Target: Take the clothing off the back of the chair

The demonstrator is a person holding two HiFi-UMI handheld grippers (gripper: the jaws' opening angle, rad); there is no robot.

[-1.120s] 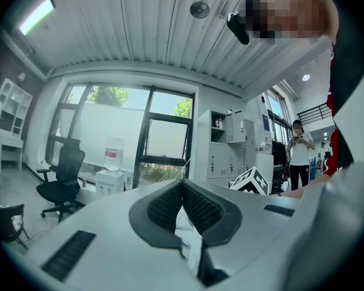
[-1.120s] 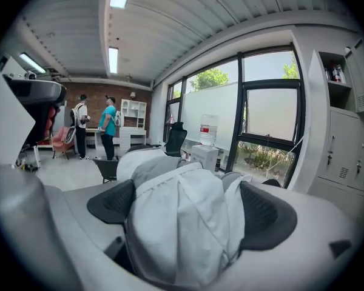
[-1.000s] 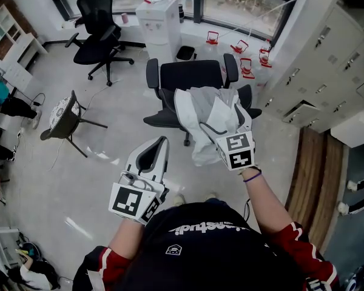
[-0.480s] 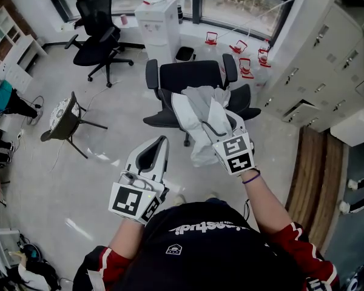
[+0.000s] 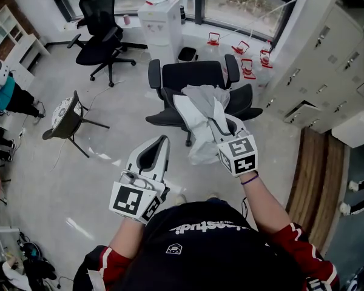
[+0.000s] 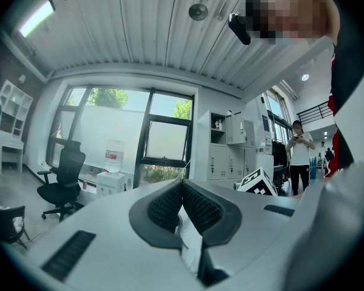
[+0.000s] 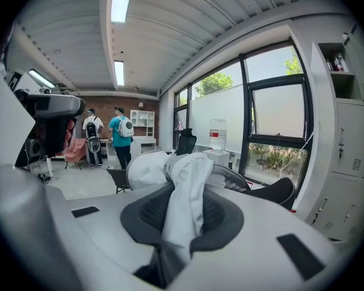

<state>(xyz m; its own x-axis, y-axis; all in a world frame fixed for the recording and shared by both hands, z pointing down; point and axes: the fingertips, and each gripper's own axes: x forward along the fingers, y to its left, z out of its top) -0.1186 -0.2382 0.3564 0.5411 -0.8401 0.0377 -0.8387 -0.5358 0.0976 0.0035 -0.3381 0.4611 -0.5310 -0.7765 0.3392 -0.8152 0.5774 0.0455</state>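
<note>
Clothing: white clothing draped over the back of the chair.
Right tool: jaws just closed, now clenched on a fold of the clothing.
Left tool: clenched on nothing, well apart from the chair.
Method: probably lift high first, then draw clear; armrests may snag.

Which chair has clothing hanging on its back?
The black office chair in the middle, nearest the person: a white garment hangs over its back, pinched by the right gripper.

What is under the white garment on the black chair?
The black chair's backrest; only its two ends show beside the white garment. Its middle is covered, so nothing more can be told.
</note>
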